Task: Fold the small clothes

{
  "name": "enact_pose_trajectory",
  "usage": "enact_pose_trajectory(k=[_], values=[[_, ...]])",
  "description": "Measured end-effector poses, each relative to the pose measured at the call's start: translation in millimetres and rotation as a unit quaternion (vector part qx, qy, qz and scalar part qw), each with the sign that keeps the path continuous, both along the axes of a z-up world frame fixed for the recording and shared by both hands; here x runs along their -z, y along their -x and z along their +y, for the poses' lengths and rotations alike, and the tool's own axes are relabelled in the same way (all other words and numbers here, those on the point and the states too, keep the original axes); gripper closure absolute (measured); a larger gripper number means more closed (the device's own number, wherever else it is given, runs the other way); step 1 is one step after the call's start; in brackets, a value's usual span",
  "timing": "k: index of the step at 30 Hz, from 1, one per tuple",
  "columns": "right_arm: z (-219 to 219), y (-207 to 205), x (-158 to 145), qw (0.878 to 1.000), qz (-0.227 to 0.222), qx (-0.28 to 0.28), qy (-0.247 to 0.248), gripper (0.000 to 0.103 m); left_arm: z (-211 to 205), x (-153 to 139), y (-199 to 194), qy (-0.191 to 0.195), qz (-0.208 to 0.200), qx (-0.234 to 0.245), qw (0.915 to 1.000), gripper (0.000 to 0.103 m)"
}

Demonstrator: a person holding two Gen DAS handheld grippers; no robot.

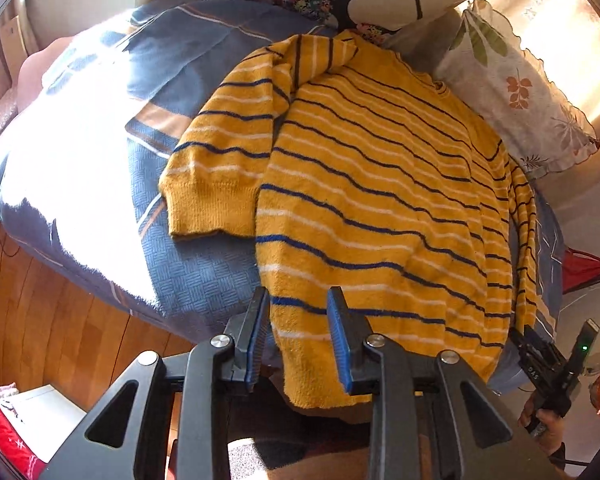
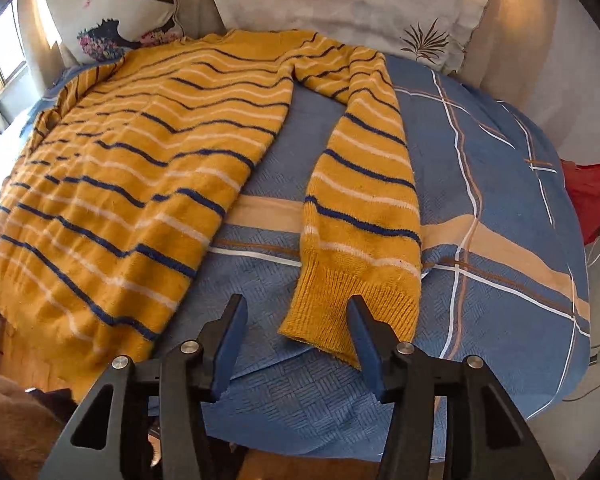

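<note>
On the bed [image 2: 500, 208], striped yellow sweater [image 1: 380, 184] lies flat; both grippers' fingers gape.

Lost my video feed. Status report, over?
Left gripper open at sweater hem. Right gripper open at sleeve cuff. Sweater flat on bedspread, unfolded. Pillows behind collar.

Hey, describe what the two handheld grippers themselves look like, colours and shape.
The left gripper and the right gripper look alike: black angular linkage arms with triangular cutouts, silver round pivot bolts, and two flat fingers faced with blue ribbed pads. Seen from the left wrist view, the right one's black handle carries a small green light.
</note>
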State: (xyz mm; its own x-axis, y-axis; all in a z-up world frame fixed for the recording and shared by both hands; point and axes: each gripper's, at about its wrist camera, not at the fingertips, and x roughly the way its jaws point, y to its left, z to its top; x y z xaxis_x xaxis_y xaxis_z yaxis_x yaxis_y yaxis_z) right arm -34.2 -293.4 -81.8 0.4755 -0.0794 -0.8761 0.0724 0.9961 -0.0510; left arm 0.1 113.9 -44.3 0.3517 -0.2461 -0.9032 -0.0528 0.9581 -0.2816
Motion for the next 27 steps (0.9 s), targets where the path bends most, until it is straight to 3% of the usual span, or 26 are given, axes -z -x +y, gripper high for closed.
enact_pose_trajectory(k=[1,2,3,5,8,11,14,19,22,27], values=[[-4,-1,2,1.000,0.003,0.002,0.000,0.086,-2,-5,-2,-0.002,-0.007,0.002,1.0000,0.071],[-13,-2,-1,1.000,0.000,0.006,-0.013,0.095,-4,-10,-4,-0.004,-0.013,0.004,0.9999,0.069],[-27,-5,-6,0.999,0.003,0.016,-0.052,0.098,-5,-15,-6,-0.004,-0.020,0.005,0.9998,0.067],[-66,-7,-23,0.990,-0.024,0.058,-0.123,0.098,-10,-22,-12,-0.003,-0.030,0.006,0.9995,0.066],[-135,-6,-55,0.974,-0.078,0.136,-0.164,0.098,-17,-30,-20,0.002,-0.041,0.008,0.9991,0.066],[-203,0,-79,0.956,-0.117,0.215,-0.162,0.098,-25,-35,-27,0.007,-0.049,0.015,0.9987,0.066],[-261,4,-87,0.938,-0.126,0.286,-0.150,0.098,-32,-37,-31,0.010,-0.054,0.021,0.9983,0.065],[-310,6,-88,0.918,-0.119,0.352,-0.137,0.098,-37,-33,-37,0.016,-0.048,0.018,0.9985,0.065],[-309,-6,-92,0.919,-0.117,0.351,-0.135,0.098,-35,-29,-40,0.015,-0.042,0.014,0.9989,0.065],[-263,-47,-107,0.940,-0.116,0.275,-0.167,0.098,-26,-20,-45,0.021,-0.033,0.005,0.9992,0.064]])
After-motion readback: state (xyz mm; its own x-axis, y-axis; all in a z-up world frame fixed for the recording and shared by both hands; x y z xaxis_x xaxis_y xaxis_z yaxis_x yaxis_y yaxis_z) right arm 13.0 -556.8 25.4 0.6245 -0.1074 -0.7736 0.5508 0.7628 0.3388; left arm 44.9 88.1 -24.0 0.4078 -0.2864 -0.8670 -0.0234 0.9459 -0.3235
